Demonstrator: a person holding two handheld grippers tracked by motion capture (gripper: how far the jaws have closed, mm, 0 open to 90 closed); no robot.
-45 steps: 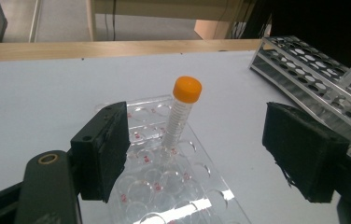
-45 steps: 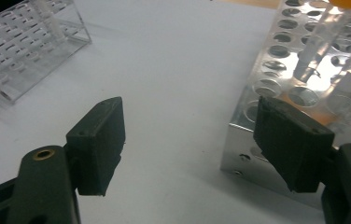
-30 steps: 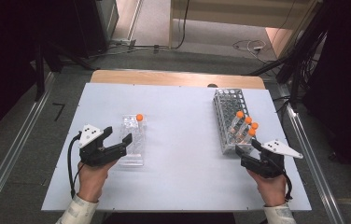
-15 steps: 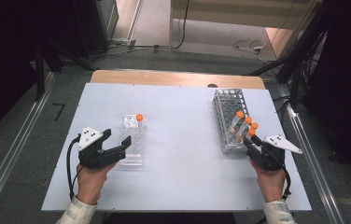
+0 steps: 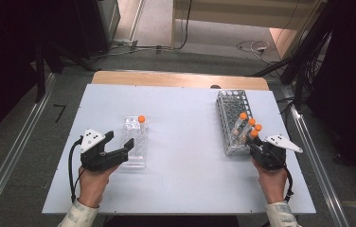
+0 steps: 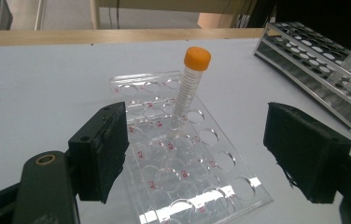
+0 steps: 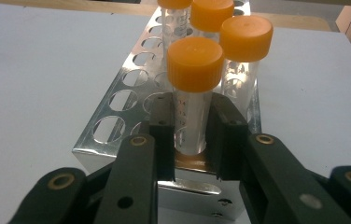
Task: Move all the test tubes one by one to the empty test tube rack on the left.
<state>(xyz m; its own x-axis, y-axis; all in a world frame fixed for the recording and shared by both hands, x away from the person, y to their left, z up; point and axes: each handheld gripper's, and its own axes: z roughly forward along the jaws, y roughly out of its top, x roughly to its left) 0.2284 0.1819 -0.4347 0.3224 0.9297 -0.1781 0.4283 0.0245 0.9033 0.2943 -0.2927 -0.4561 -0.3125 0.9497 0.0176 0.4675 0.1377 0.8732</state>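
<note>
right tool [image 7: 190, 135]: has just been closing, now clamped on tube [image 7: 193, 88], near end of metal rack [image 7: 117, 100], right side
tube axis: upright, so pull straight up
left tool [image 6: 197, 154]: released, at clear rack [image 6: 164, 154], left

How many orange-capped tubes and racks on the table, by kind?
Clear plastic tubes with orange caps: 5; 4 in the metal wire rack, 1 in the clear acrylic rack
Metal wire rack: 1
Clear acrylic rack: 1
Total: 7
</note>
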